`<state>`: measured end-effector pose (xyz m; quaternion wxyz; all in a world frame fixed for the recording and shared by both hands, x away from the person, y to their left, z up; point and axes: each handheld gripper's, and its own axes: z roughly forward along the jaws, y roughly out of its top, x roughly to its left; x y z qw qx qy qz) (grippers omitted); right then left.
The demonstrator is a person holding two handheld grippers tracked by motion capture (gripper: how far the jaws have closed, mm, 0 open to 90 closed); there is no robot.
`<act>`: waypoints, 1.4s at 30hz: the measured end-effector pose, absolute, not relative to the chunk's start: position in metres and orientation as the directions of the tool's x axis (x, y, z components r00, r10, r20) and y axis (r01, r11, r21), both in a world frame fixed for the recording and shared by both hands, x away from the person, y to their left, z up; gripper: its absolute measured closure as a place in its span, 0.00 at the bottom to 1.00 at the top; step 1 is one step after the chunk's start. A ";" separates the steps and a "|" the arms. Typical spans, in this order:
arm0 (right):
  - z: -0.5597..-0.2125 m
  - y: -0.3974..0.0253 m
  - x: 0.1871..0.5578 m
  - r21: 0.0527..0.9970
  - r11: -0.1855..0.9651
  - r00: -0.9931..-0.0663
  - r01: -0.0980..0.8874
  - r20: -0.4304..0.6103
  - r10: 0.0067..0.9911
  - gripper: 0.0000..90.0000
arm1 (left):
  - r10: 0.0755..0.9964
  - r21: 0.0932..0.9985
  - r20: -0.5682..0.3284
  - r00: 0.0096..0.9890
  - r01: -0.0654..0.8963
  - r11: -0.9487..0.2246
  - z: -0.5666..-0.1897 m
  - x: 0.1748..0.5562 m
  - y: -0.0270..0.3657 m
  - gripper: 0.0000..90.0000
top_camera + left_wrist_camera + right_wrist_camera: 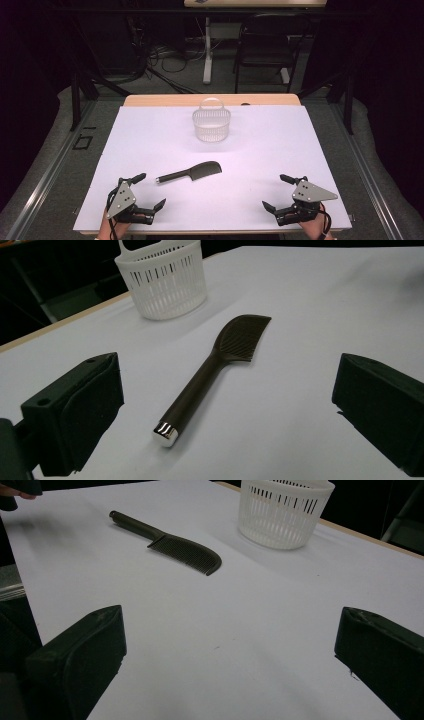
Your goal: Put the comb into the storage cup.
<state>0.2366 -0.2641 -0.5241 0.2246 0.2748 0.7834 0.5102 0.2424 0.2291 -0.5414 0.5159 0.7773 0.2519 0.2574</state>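
A dark comb (pixel 190 173) with a long handle and a silver end cap lies flat in the middle of the white sheet (pixel 150 145). A white slotted basket (pixel 211 122) with a loop handle stands upright behind it. My left gripper (pixel 149 190) rests near the front left edge, open and empty, just left of the comb's handle. In the left gripper view the comb (pixel 207 376) lies between and ahead of the wide-apart jaws, the basket (pixel 162 282) beyond. My right gripper (pixel 275 191) sits at the front right, open and empty. Its view shows the comb (pixel 170 543) and basket (pixel 283 512) farther off.
The sheet covers a wooden table whose bare edge (pixel 165 100) shows at the back. Behind the table stand a black chair (pixel 265 47) and a white table leg (pixel 207 50) among cables on the floor. Grey rails run along both sides.
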 end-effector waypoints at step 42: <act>-0.527 -0.259 0.243 0.911 0.350 -0.754 0.216 -0.072 0.653 0.00 | 0.621 0.840 0.132 0.773 0.246 -0.484 -0.520 0.278 0.208 0.01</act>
